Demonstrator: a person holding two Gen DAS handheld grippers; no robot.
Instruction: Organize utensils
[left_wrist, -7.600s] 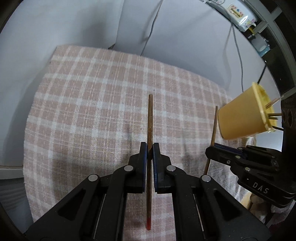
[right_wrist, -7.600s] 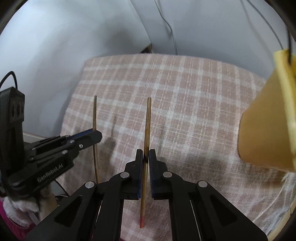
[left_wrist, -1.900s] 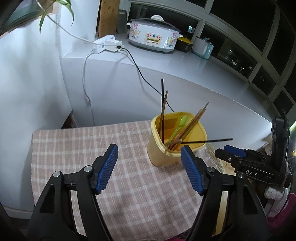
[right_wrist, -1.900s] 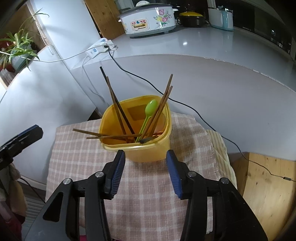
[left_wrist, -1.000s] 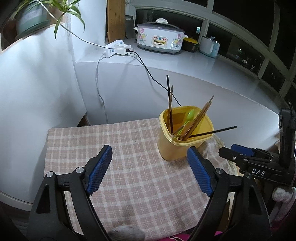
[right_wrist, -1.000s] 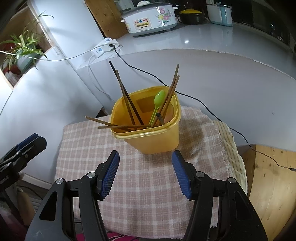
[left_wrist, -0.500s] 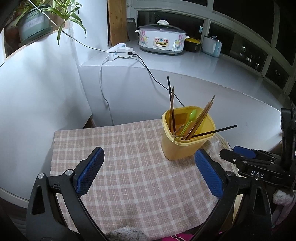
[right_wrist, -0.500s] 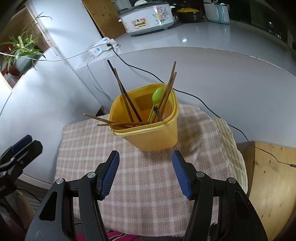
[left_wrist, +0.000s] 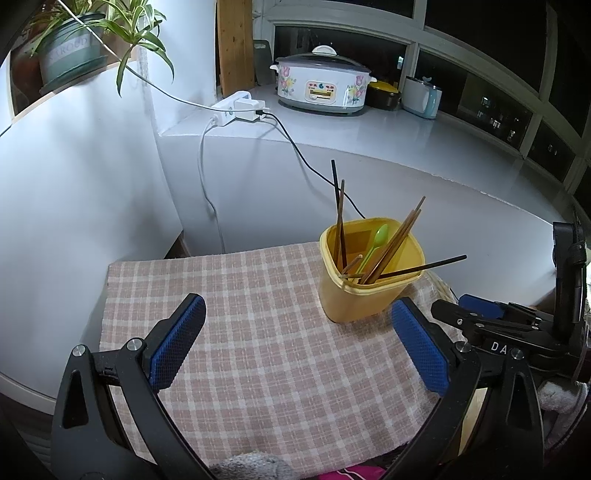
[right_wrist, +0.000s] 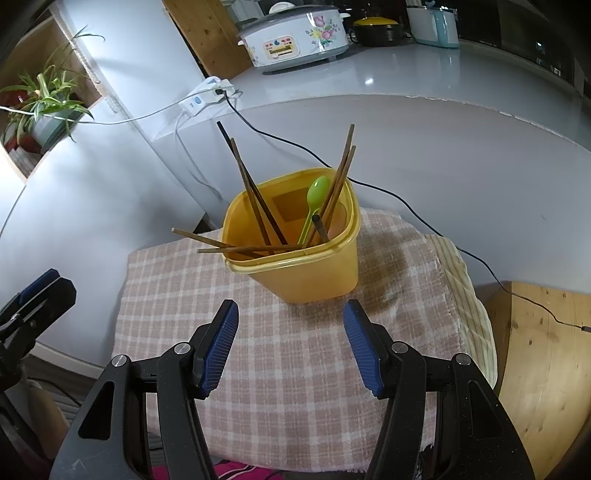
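Checked cloth (right_wrist: 280, 362): yellow cup (right_wrist: 306, 273) holds chopsticks (right_wrist: 255, 195) (green spoon (right_wrist: 317, 195) too).

Dim, cool indoor light; sharp focus, fisheye-bent edges, dark corners.

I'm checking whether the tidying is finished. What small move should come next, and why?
Probably reach the right gripper, open and empty, toward the two brown chopsticks lying almost flat over the yellow holder's rim and tip them upright. The other chopsticks and the green spoon stand inside, the checked cloth holds no loose utensils, and the left gripper is empty too.
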